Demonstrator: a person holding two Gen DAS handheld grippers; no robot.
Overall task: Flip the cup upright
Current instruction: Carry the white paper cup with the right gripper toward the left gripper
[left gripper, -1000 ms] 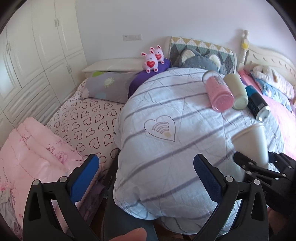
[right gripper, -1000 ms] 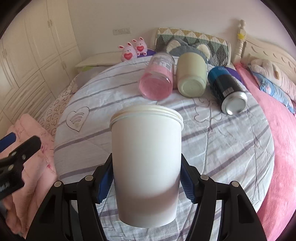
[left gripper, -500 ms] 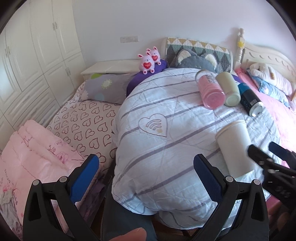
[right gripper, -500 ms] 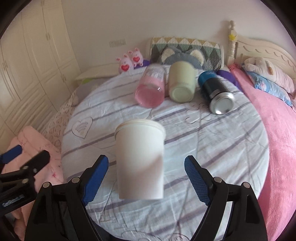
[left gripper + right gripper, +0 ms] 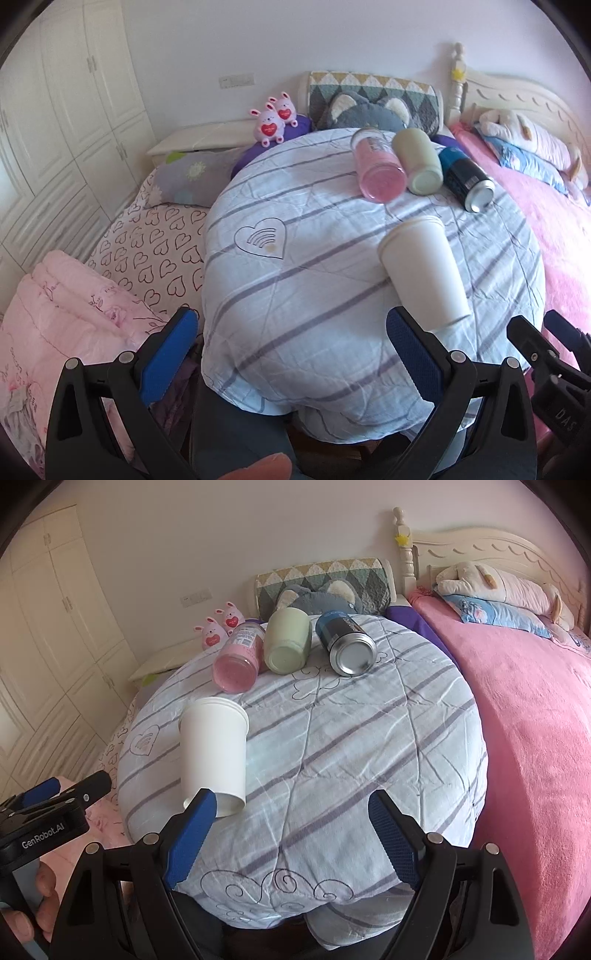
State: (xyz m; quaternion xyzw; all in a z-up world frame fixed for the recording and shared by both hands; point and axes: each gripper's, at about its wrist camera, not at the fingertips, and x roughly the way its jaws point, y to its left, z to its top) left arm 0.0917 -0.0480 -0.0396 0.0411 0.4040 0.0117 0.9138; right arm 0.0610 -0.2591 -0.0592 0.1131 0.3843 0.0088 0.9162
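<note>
A white paper cup (image 5: 213, 753) stands upright, rim up, on the round table covered with a striped blue-white cloth (image 5: 332, 746). It also shows in the left wrist view (image 5: 424, 269), at the table's right. My right gripper (image 5: 291, 830) is open and empty, drawn back near the table's front edge, with the cup to the left of its left finger. My left gripper (image 5: 291, 350) is open and empty, at the table's front left edge, apart from the cup.
A pink jar (image 5: 238, 661), a pale green cup (image 5: 288, 642) and a dark blue can (image 5: 345, 642) lie on their sides at the table's far side. A bed with a pink blanket (image 5: 535, 720) is at the right. Folded pink bedding (image 5: 55, 314) lies at the left.
My right gripper opened, let go of the white cup and drew back to the right. The cup now stands free on the table. My left gripper stayed open.
</note>
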